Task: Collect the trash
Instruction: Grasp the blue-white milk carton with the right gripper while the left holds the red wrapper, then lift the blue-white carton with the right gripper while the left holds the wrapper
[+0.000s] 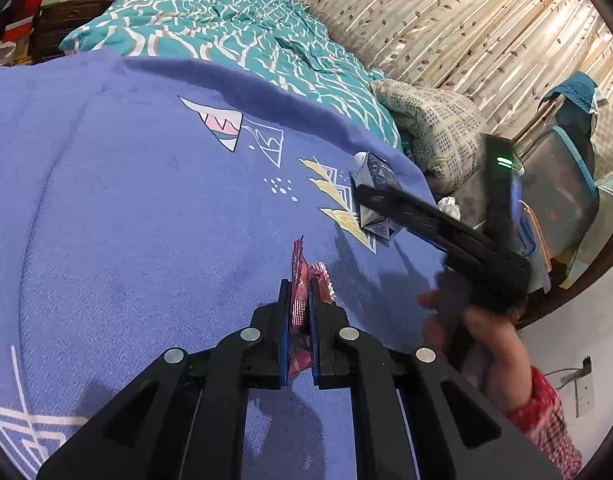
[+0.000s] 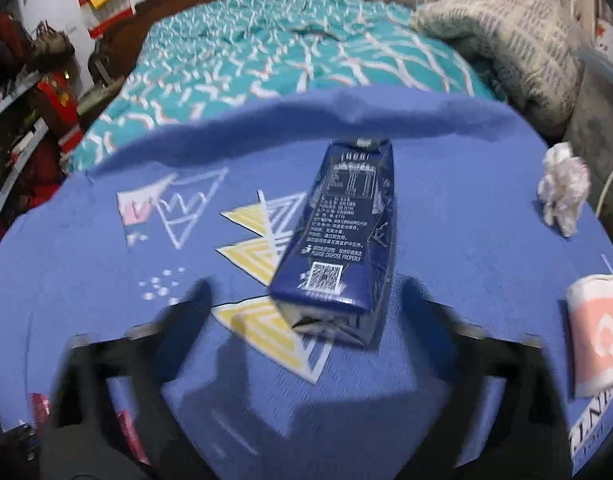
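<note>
A dark blue drink carton [image 2: 338,232] lies on the blue bedsheet [image 2: 466,240]. My right gripper [image 2: 306,286] is open, with one blurred finger on either side of the carton's near end and a gap to each. In the left wrist view the carton [image 1: 372,178] lies under a right finger [image 1: 390,202]. My left gripper [image 1: 297,286] is shut on a red foil wrapper [image 1: 298,272], held above the sheet. A crumpled white tissue [image 2: 562,188] lies to the right of the carton. A pink tissue pack [image 2: 598,336] sits at the right edge.
A teal patterned quilt [image 1: 226,20] covers the far half of the bed, and a grey patterned pillow [image 1: 434,128] lies at its right side. Beyond the bed stands a clear bin with a teal rim [image 1: 566,184] by the curtain [image 1: 446,20]. A hand [image 1: 486,336] grips the right tool.
</note>
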{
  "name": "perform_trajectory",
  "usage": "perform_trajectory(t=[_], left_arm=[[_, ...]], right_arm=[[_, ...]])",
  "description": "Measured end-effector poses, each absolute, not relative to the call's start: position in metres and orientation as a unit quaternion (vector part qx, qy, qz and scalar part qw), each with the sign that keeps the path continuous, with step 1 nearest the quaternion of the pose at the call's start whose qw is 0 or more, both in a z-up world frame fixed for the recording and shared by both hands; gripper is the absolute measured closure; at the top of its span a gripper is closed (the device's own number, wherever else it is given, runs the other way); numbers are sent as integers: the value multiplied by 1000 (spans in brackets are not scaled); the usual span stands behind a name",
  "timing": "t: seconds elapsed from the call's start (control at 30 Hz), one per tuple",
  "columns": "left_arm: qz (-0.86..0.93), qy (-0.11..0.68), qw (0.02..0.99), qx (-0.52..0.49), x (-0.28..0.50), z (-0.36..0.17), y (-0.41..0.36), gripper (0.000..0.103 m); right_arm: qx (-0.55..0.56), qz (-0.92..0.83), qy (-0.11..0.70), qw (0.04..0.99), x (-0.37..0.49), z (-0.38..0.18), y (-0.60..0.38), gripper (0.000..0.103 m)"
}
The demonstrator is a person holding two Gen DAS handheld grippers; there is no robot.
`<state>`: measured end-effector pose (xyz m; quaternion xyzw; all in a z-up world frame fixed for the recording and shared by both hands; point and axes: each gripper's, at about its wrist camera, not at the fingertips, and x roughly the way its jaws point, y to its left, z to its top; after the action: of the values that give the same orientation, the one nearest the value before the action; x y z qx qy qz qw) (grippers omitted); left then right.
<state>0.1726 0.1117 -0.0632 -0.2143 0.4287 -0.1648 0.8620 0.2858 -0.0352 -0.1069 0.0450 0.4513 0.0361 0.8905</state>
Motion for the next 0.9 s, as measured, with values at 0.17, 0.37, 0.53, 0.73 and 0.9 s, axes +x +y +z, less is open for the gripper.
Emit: perform_trajectory(t=[0.17,0.37,0.53,0.73,0.9], left_arm=[[-157,433,865,-200,173,-64,106,97],[-145,429,879,-148,168,-60,91,97],[-140,419,891,-105,162,-56,77,97],[-138,415,895,-87,161,-55,72,97],[-137,413,896,-85,161,-55,71,97]], right_arm=[[37,63,460,885,265,-122,-43,49],[42,113,450,885,160,-111,-70,50],[58,120,438,889,77,-103,-97,50],[59,115,433,892,66,-110,-109,49],[56,105,433,893,80,-111,-108,30]])
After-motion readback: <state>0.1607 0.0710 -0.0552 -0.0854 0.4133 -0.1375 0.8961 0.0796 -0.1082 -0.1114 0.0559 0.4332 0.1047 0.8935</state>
